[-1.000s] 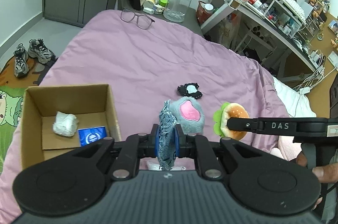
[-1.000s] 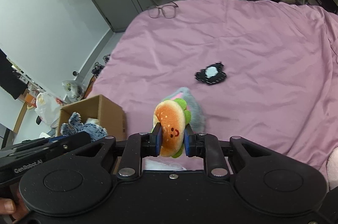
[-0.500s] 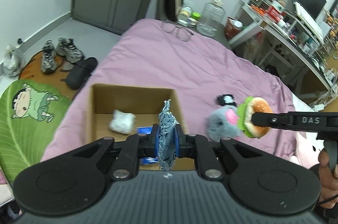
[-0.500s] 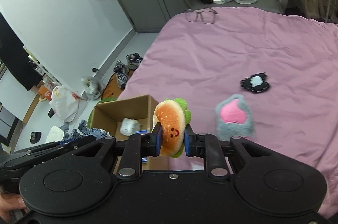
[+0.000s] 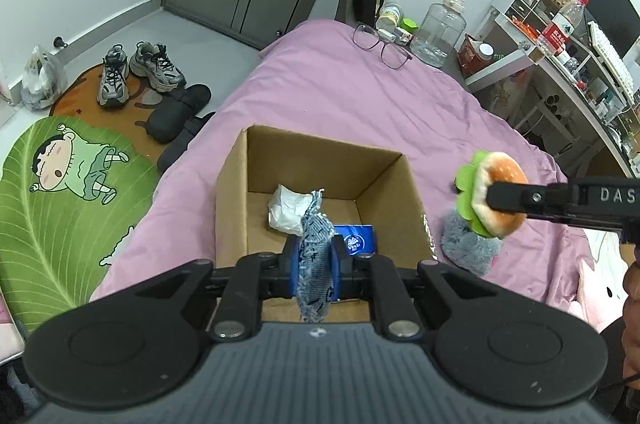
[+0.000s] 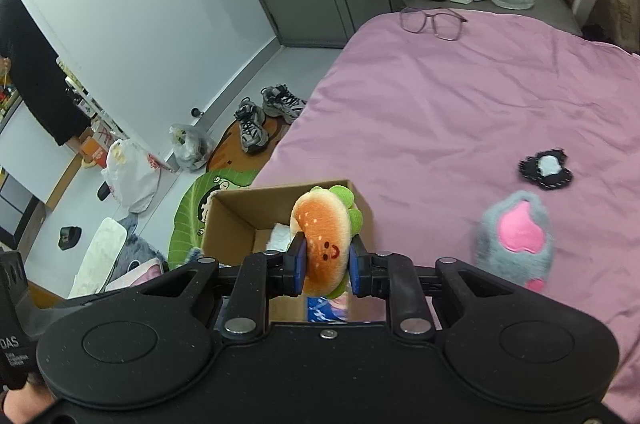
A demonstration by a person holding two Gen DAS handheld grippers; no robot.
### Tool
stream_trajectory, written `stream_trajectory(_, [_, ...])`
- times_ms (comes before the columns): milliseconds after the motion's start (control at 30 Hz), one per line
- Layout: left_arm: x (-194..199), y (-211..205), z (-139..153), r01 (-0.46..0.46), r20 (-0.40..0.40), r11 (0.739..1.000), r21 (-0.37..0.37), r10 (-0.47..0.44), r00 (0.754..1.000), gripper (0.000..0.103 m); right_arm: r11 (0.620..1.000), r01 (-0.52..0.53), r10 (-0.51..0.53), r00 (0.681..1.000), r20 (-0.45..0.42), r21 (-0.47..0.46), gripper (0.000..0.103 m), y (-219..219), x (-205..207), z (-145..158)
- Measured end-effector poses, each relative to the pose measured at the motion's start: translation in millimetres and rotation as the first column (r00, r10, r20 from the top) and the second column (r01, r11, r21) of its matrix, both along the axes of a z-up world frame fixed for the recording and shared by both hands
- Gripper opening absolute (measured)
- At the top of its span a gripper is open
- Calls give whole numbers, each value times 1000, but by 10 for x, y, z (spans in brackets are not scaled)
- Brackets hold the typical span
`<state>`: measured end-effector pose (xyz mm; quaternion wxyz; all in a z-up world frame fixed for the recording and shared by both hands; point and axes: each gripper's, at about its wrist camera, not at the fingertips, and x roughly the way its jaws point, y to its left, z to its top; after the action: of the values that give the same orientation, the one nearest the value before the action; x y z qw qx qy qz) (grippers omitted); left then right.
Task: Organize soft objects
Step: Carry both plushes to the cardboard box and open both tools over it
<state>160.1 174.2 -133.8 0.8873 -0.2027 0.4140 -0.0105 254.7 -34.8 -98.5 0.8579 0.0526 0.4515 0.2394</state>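
My left gripper [image 5: 316, 260] is shut on a frayed denim piece [image 5: 316, 248] and holds it over the near part of an open cardboard box [image 5: 232, 191] on the pink bed. The box holds a white crumpled wad [image 5: 290, 207] and a blue packet [image 5: 356, 244]. My right gripper [image 6: 325, 264] is shut on a burger plush [image 6: 324, 240], held in the air by the box's right wall [image 6: 240, 216]; the plush also shows in the left wrist view [image 5: 494, 193]. A grey plush with a pink heart [image 6: 516, 236] and a black-and-white patch [image 6: 546, 169] lie on the bed.
Glasses [image 5: 382, 41] lie at the bed's far end [image 6: 480, 71]. Shoes [image 5: 140, 69], slippers and a green cartoon mat [image 5: 60, 191] are on the floor to the left. A desk with shelves [image 5: 560, 63] stands at the right. A clear jug [image 5: 438, 31] stands beyond the bed.
Both grippers have moved left toward the box with their loads. The denim piece now hangs over the box's inside, and the burger plush is close to the box's right wall.
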Motion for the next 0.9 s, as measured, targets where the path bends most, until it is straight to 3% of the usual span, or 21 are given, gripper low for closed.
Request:
stream_trajectory(133, [53,18,-37,-7,3,1000,-11,7,1000,14,1000,-17,17,1000,6,-10,21,136,33,0])
stream_trajectory(367, [145,-19,-12,20,24,999,41,-21,999,25,999,-28,28,1000,7,-18,21,271,146,-56])
stream_trajectory(467, [154,1,-19,12,26,999,30,-12,1000,26,999,-42,43,999,12,-33,22,325,176,-83])
stream_trajectory(600, [172,11,-19,5,22,999,32,-6,1000,26,998,-54,54,998,-14,-13,40,354,248,-127])
stream_trajectory(700, [188,0,-12,-1,9,999,36,1,1000,27,999,-42,42,999,-15,2,43,288,256,-105])
stream_trajectory(833, [184,-61,44,-19,2,998,68,19,1000,50,999,-41,41,999,-19,17,44,148,231,-73])
stream_trajectory(900, [188,-95,68,-19,3,998,67,19,1000,55,999,-34,34,999,-23,17,44,59,207,-61])
